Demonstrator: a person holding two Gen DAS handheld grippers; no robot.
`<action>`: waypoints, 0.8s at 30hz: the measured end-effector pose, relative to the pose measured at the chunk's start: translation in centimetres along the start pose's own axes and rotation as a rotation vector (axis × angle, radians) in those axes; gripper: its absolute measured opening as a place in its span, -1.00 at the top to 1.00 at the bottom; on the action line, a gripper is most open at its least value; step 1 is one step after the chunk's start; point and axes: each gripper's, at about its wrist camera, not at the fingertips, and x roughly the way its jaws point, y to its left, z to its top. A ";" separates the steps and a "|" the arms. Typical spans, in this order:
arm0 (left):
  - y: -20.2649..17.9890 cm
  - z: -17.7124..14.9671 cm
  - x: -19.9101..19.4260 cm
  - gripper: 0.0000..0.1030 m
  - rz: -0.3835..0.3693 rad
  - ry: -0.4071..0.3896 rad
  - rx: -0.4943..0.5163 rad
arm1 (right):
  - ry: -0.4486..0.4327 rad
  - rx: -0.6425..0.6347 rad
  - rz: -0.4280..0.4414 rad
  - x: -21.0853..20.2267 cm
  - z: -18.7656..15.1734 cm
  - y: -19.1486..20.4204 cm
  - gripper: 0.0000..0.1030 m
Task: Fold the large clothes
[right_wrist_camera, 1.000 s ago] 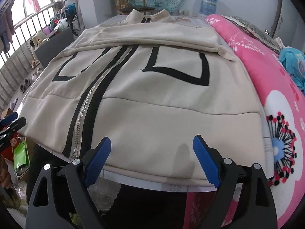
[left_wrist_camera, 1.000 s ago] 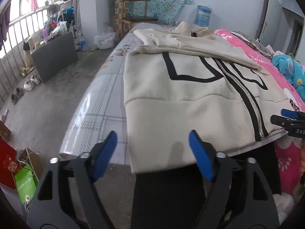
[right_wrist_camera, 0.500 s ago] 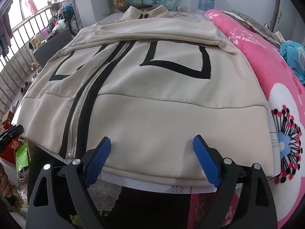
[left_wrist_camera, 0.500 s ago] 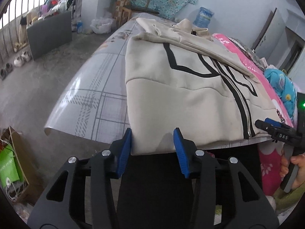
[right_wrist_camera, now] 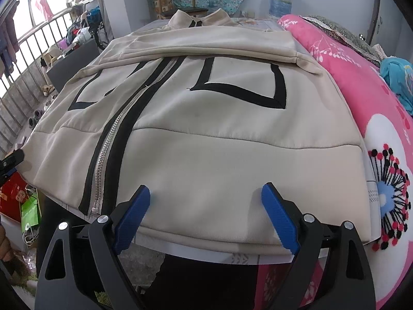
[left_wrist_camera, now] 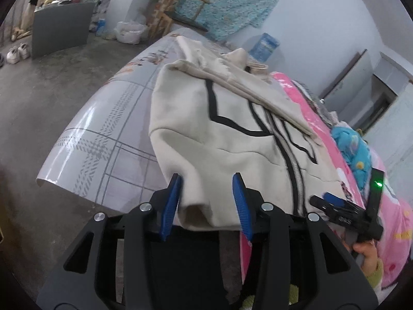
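Note:
A large cream jacket (right_wrist_camera: 206,134) with black stripes and a silver zipper lies front up on the table, sleeves folded across its chest. In the left wrist view the jacket (left_wrist_camera: 219,139) has its near left hem corner lifted and bunched between my left gripper's blue pads. My left gripper (left_wrist_camera: 206,204) is partly closed and grips that hem corner. My right gripper (right_wrist_camera: 206,214) is open, with the near hem between its fingers, holding nothing. It also shows in the left wrist view (left_wrist_camera: 335,209) at the right.
The table (left_wrist_camera: 103,149) has a pale checked cover. A pink floral blanket (right_wrist_camera: 361,98) lies along the right side. A chair (right_wrist_camera: 178,0), a water jug (right_wrist_camera: 281,0) and floor clutter stand beyond the far end.
My left gripper has closed from wide open onto the hem corner and lifted it. The cloth now bunches up between the pads. My right gripper has stayed open at the hem.

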 end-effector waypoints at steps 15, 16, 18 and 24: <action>-1.3 -1.0 0.7 0.46 0.280 0.049 0.125 | -0.016 -0.007 0.007 -0.1 0.0 -0.1 -0.68; -1.5 -1.0 0.8 0.55 0.291 0.052 0.141 | -0.017 -0.008 0.009 -0.3 -0.1 -0.2 -0.68; -2.0 -1.0 0.8 0.63 0.312 0.056 0.179 | -0.027 0.000 0.014 -0.8 -0.3 -0.8 -0.68; -3.3 -1.0 1.1 0.67 0.405 0.080 0.282 | -0.067 0.054 0.004 -3.8 -1.0 -4.5 -0.61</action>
